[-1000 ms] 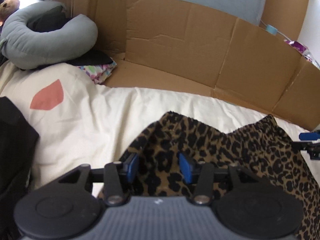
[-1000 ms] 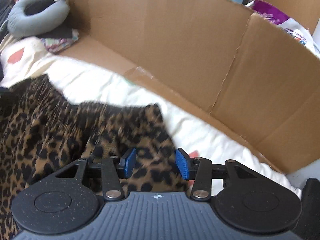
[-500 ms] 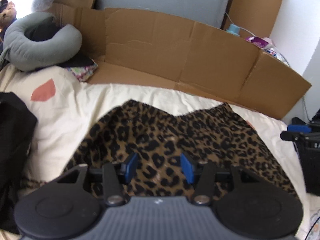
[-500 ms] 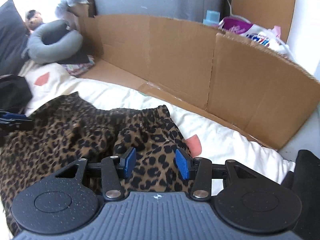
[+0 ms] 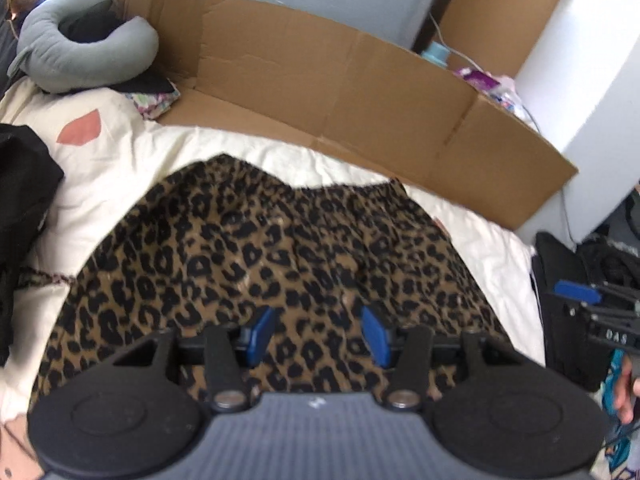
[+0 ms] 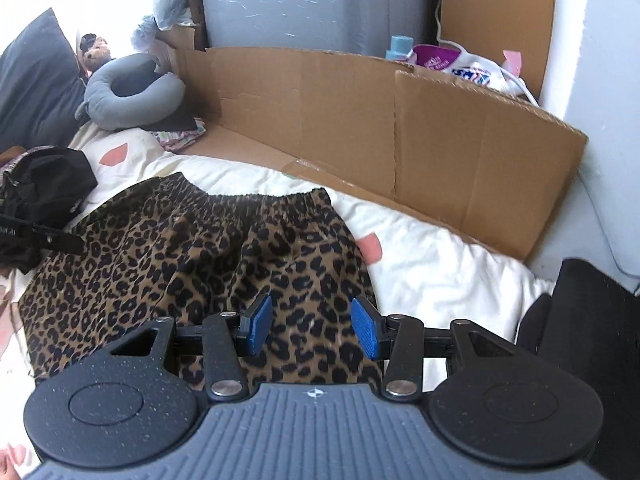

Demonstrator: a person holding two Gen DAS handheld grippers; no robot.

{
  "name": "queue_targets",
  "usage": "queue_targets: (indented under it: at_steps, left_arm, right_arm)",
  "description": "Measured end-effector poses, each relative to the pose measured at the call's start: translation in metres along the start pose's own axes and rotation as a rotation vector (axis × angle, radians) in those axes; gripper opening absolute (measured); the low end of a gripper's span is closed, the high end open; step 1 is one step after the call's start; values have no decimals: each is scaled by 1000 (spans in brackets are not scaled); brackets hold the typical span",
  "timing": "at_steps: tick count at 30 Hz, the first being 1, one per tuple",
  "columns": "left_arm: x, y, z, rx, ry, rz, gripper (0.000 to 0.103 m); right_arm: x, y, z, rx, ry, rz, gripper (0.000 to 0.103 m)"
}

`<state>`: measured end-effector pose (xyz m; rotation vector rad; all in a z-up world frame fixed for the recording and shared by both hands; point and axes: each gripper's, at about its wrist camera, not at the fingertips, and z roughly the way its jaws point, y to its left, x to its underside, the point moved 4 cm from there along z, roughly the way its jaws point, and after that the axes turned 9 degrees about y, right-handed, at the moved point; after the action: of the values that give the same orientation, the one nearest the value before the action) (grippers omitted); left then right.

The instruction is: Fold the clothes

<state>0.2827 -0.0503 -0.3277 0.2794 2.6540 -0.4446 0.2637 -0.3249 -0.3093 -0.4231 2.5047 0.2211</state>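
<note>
We log one leopard-print garment (image 5: pixel 280 248), spread flat on the bed (image 5: pixel 460 208) at centre, waistband toward 12 o'clock, apparently laid out for folding. Left claw (image 5: pixel 316 334) and right claw (image 6: pixel 312 330) hover above its near edge, jaws apart, holding nothing. Cardboard (image 6: pixel 360 120) lines the far edge; its bag lettering is unreadable.

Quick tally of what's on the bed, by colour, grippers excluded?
Leopard print: 1, the skirt
Black: 1, the black garment
Grey: 1, the neck pillow
Multicolour: 1, the folded cloth
Brown: 1, the cardboard
Total: 5
</note>
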Motion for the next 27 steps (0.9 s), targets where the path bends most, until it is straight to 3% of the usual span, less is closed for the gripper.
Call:
queue_targets:
  at_steps: [12, 24, 26, 27]
  left_arm:
    - [83, -36, 8, 70, 139, 114, 52]
    - [135, -46, 39, 45, 261, 219, 52]
    - [141, -45, 45, 36, 261, 244, 50]
    - [143, -44, 46, 29, 261, 247, 37]
  right_arm:
    - [60, -37, 2, 47, 86, 142, 51]
    - [100, -48, 23, 52, 189, 187, 51]
    - [104, -49, 29, 48, 204, 194, 51]
    - [106, -48, 32, 47, 214, 194, 51]
